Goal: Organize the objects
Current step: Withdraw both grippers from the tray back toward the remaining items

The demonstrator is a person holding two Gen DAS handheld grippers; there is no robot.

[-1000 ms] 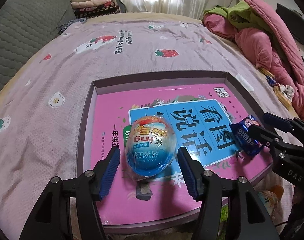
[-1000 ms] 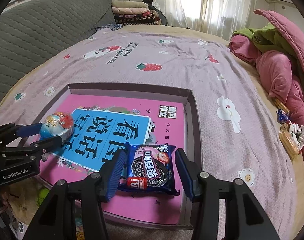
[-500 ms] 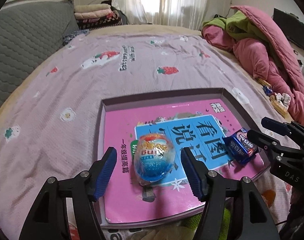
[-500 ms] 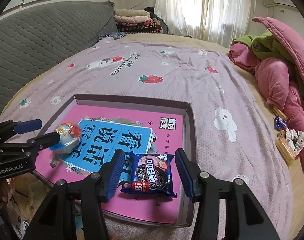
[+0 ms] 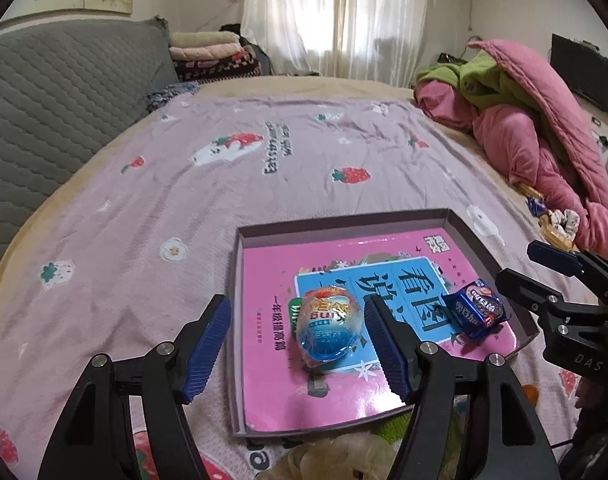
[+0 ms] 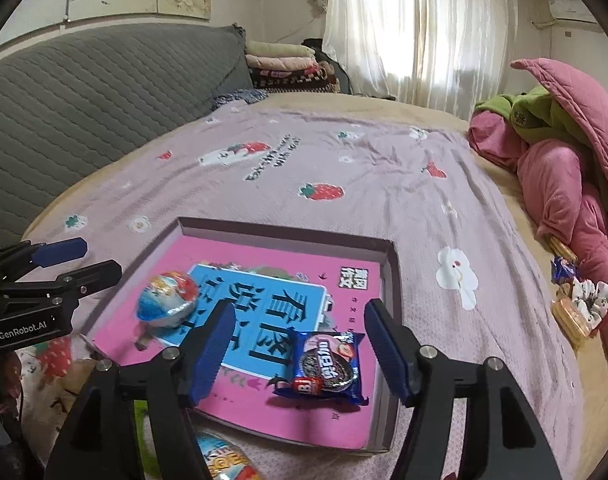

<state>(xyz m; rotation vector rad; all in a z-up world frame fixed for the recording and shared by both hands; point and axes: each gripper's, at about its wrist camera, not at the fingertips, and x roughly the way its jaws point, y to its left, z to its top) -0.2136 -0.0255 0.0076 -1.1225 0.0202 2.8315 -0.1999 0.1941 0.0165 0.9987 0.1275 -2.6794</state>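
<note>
A shallow box lid (image 5: 344,222) (image 6: 390,280) lies on the bed with a pink and blue book (image 5: 384,280) (image 6: 263,304) inside. A foil-wrapped egg toy (image 5: 328,328) (image 6: 167,298) rests on the book's left part. A blue cookie packet (image 5: 474,312) (image 6: 328,364) rests on its right part. My left gripper (image 5: 297,348) is open and empty, raised above and behind the egg. My right gripper (image 6: 297,354) is open and empty, raised above and behind the packet. Each gripper shows in the other's view.
The bed has a lilac strawberry-print sheet (image 5: 223,184). A grey quilted headboard (image 6: 83,92) stands left. Pink and green bedding (image 5: 544,132) is heaped right, with snacks and a scrunchie (image 6: 584,300) beside it. Another egg toy (image 6: 223,460) lies below the lid's near edge.
Both grippers have pulled back and up from the box lid. The egg toy and the cookie packet stay on the book and look smaller and farther away.
</note>
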